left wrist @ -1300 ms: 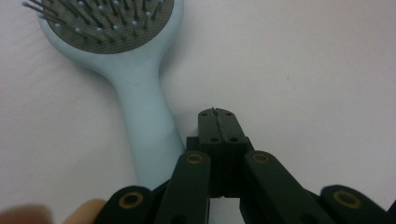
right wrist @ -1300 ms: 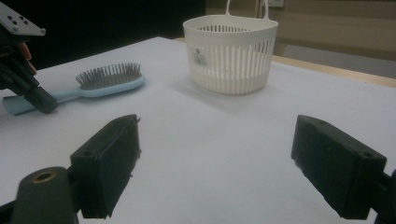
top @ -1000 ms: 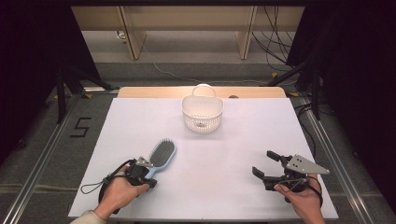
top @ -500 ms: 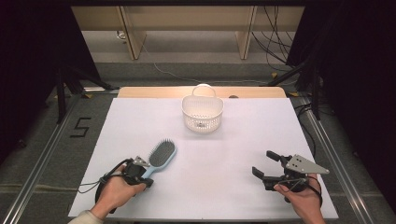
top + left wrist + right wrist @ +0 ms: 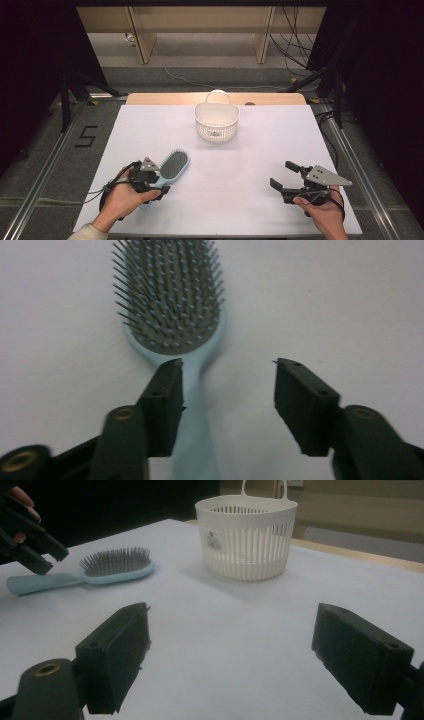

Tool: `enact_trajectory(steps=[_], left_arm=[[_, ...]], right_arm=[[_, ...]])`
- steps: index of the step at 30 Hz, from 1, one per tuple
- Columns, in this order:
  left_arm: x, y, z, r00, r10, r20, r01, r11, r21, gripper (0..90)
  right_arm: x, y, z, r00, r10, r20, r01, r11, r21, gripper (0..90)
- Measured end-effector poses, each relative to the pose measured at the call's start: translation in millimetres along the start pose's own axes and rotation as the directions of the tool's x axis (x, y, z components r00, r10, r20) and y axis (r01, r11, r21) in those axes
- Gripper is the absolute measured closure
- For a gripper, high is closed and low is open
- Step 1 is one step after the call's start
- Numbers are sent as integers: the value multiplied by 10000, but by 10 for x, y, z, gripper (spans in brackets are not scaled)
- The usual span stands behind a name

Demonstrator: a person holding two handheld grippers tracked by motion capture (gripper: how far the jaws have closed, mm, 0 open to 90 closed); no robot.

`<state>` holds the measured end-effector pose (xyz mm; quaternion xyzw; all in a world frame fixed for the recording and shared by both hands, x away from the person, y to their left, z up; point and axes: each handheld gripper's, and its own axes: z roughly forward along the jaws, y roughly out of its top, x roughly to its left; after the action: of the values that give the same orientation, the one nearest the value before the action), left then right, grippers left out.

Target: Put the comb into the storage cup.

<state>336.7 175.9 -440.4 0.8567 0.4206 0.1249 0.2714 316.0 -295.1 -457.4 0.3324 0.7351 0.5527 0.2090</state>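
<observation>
A white sheet (image 5: 240, 170) covers the table, with dark floor and cables around it. The light-blue hairbrush (image 5: 170, 169) lies bristles-up near the front left. The left gripper (image 5: 152, 181) hangs just above its handle; its jaws have just been opening and stand apart, clear of the handle below them. A white slotted basket (image 5: 216, 121) stands well behind, nothing between it and the brush. The right gripper (image 5: 286, 176) sits front right, jaws wide and empty.

Lab: rail-framed table (image 5: 150, 125), cables (image 5: 295, 30)
</observation>
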Motion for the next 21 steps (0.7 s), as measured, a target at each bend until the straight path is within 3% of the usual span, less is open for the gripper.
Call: enact_trajectory(steps=[5,7,13,15,19,21], left_arm=[[60,105,103,9989,-45,-461,85,9963,852,197],[92,128,172,9994,-37,-331,88,9875,1572,151],[171,152,362,9977,-514,-450,614,9637,2597,135],[173,161,399,9963,-720,-476,823,9585,2731,149],[175,202,390,9964,-784,-334,847,9542,2868,157],[197,225,388,9961,-848,-222,875,9460,3122,167]], right_arm=[[-5,-1,6,10000,-1,7,1,10000,5,161],[-8,-4,8,10000,9,3,-9,10000,40,161],[-12,-5,7,10000,-1,-9,1,10000,55,161],[-10,-6,10,10000,24,-21,-24,10000,60,161],[-7,-5,9,10000,-1,-40,1,10000,75,161],[-10,-7,11,10000,-10,-25,10,10000,93,161]])
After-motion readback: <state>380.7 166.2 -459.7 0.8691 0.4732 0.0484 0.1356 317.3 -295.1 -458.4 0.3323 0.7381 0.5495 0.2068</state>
